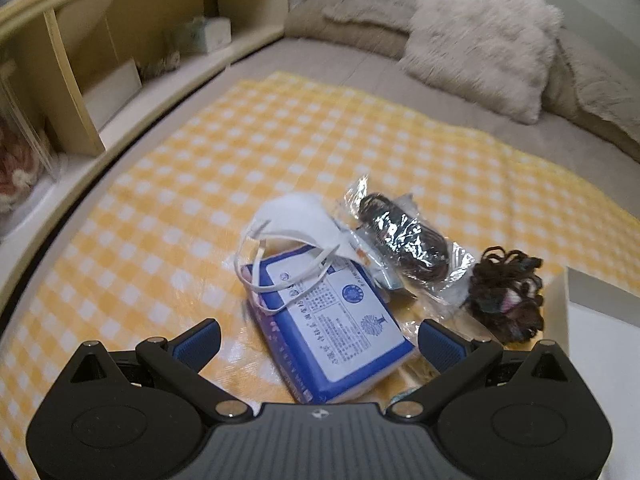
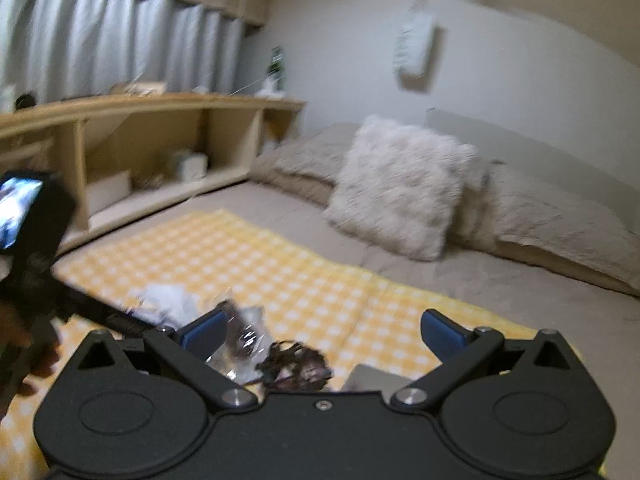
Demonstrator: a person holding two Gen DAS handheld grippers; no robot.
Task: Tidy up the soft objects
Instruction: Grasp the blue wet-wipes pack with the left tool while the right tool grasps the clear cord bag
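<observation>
My left gripper (image 1: 320, 340) gapes wide, holding nothing, straddling the near end of the blue-and-white packet (image 1: 332, 320). Its long axis runs from my base away leftward, under the white mask (image 1: 296, 220). Its near corner hides behind my gripper body. My right gripper (image 2: 320, 332) is equally wide and empty above the blurred dark yarn bundle (image 2: 296, 364).

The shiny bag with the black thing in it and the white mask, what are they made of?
The bag looks like thin clear plastic film: it crinkles and throws bright glints. The white face mask looks like soft matte non-woven fabric with thin, probably elastic, ear loops, folded flat on the blue packet.
</observation>
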